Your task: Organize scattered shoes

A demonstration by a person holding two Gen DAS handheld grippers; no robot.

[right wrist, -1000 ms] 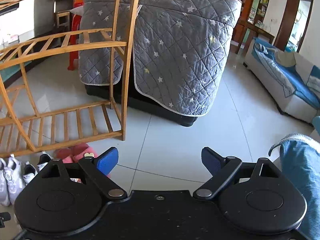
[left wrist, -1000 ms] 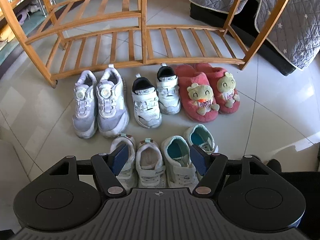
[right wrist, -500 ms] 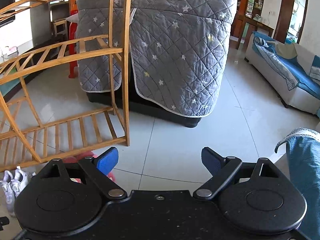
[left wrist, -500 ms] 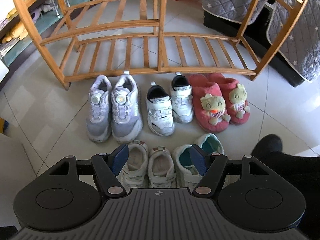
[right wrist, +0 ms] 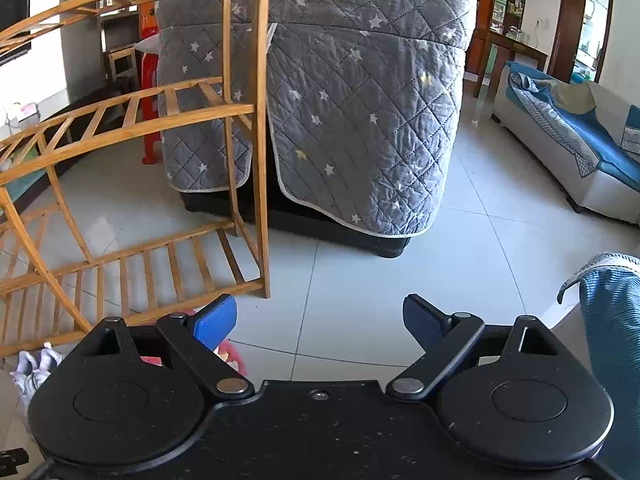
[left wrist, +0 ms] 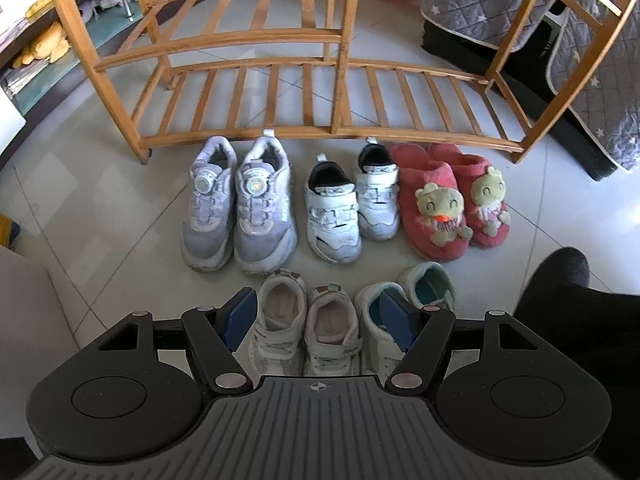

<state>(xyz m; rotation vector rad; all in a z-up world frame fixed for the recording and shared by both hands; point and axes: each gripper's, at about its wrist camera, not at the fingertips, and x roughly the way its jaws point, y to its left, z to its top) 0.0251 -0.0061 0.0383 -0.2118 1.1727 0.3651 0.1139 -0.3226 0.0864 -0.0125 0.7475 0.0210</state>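
two cream shoes (left wrist: 304, 328) under left claw (left wrist: 318, 318)

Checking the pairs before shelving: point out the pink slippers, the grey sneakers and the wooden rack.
pink slippers (left wrist: 436, 208): left wrist view, duck face on the nearer slipper.
grey sneakers (left wrist: 256, 208): left wrist view, laces of the right-hand shoe.
wooden rack (left wrist: 400, 136): left wrist view, bottom front rail.

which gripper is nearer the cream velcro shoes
Left. The left gripper hovers open right over the cream velcro shoes; the right gripper points away at bare floor tiles.
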